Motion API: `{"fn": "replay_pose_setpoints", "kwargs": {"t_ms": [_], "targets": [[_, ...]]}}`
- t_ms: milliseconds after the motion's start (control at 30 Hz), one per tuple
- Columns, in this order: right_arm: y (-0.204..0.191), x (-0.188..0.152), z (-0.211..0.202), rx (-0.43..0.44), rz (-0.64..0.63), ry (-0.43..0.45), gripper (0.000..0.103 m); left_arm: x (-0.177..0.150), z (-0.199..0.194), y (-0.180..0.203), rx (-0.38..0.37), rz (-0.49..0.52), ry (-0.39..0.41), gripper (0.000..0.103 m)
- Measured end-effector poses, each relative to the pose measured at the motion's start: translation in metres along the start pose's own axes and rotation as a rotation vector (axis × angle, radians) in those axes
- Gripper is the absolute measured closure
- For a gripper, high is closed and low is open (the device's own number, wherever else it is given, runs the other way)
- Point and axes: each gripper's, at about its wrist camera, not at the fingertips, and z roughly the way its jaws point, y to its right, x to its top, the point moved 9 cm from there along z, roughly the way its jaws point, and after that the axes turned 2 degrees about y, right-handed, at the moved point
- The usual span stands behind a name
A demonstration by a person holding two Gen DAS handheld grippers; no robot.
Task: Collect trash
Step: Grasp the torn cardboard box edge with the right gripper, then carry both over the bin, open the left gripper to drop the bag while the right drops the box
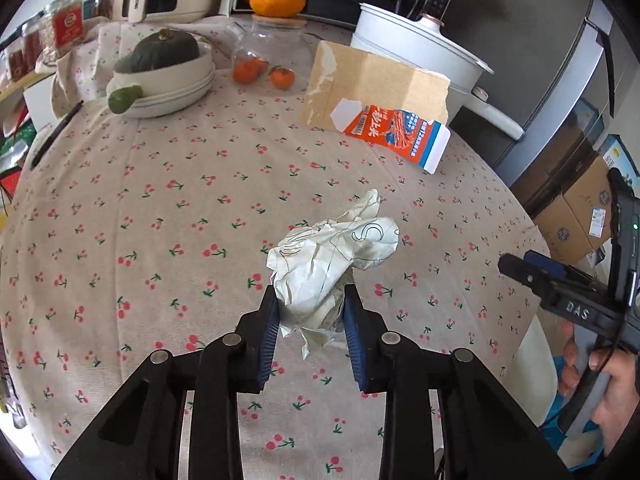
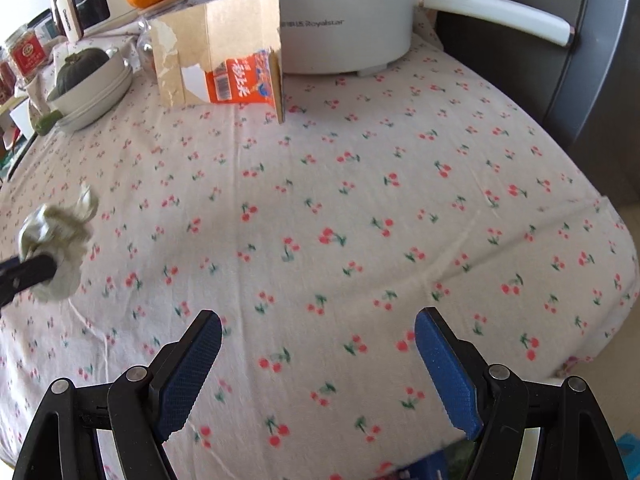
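L gripper [image 1: 311,312] clenched on crumpled paper [image 1: 332,264], btm centre, held off tablecloth [image 1: 160,220]. R gripper [image 2: 318,360] jaws wide, nothing btwn; torn carton [image 2: 224,68] upper left.

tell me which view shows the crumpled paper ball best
The left wrist view: the crumpled paper ball sits centred and sharp between the left gripper pads, with its creases and drawn lines legible. The right wrist view catches it only at the left edge, small and blurred, partly behind a dark finger.
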Motion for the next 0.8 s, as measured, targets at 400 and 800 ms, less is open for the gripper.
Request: {"fn": "replay_pose_setpoints", "kwargs": {"t_ms": [400, 800], "targets": [[-0.021, 0.103, 0.081, -0.039, 0.005, 0.131, 0.031, 0.005, -0.031, -0.073, 0.1, -0.001, 0.054, 0.07], [-0.016, 0.114, 0.089, 0.04, 0.071, 0.108, 0.099, 0.009, -0.023, -0.084, 0.105, -0.063, 0.043, 0.07]]}}
